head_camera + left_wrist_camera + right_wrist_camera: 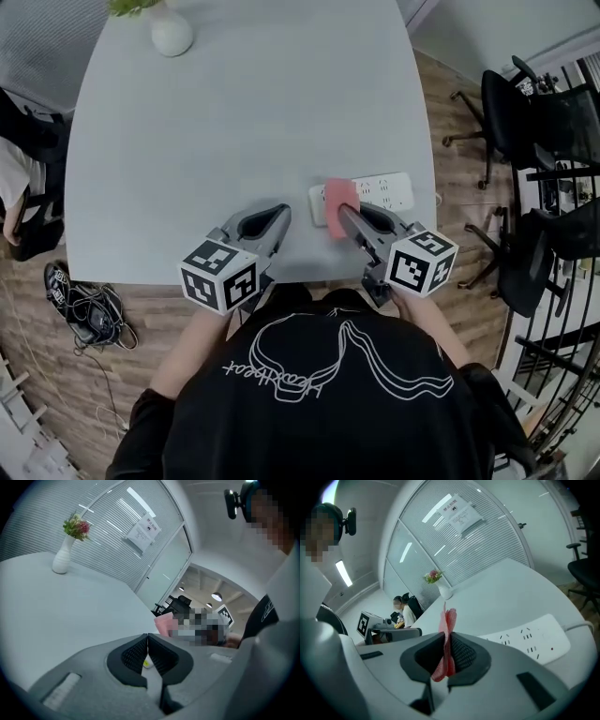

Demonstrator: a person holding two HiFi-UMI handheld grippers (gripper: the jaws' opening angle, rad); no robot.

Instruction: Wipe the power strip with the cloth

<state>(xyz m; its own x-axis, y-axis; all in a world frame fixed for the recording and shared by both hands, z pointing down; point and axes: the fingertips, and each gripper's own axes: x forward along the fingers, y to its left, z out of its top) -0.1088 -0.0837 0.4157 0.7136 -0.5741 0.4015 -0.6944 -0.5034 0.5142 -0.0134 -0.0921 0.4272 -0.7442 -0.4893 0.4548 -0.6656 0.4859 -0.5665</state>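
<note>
**A:** Where is the cloth sitting at the moment?

**B:** The right gripper [339,211] is pinching the pink cloth [340,195] between its jaws. The cloth is lying over the left end of the power strip [389,190]. I cannot tell whether it is actually pressing down on the casing.

**A:** And what is the other claw doing?

**B:** The left gripper [284,211] is hovering just left of the power strip, apart from it. Its jaws are pressed together and gripping nothing.

**A:** So what is worrying you?

**B:** Nothing is pinning the power strip down. I am expecting a sideways stroke to drag the whole strip along the table [234,112] instead of rubbing it clean. It is also lying close to the table's near edge, so a push could be sending it off. And the jaws are gripping only a thin fold of cloth, so friction may be pulling it loose mid-stroke. Then the bare jaw tips would be scraping across the sockets.
</note>
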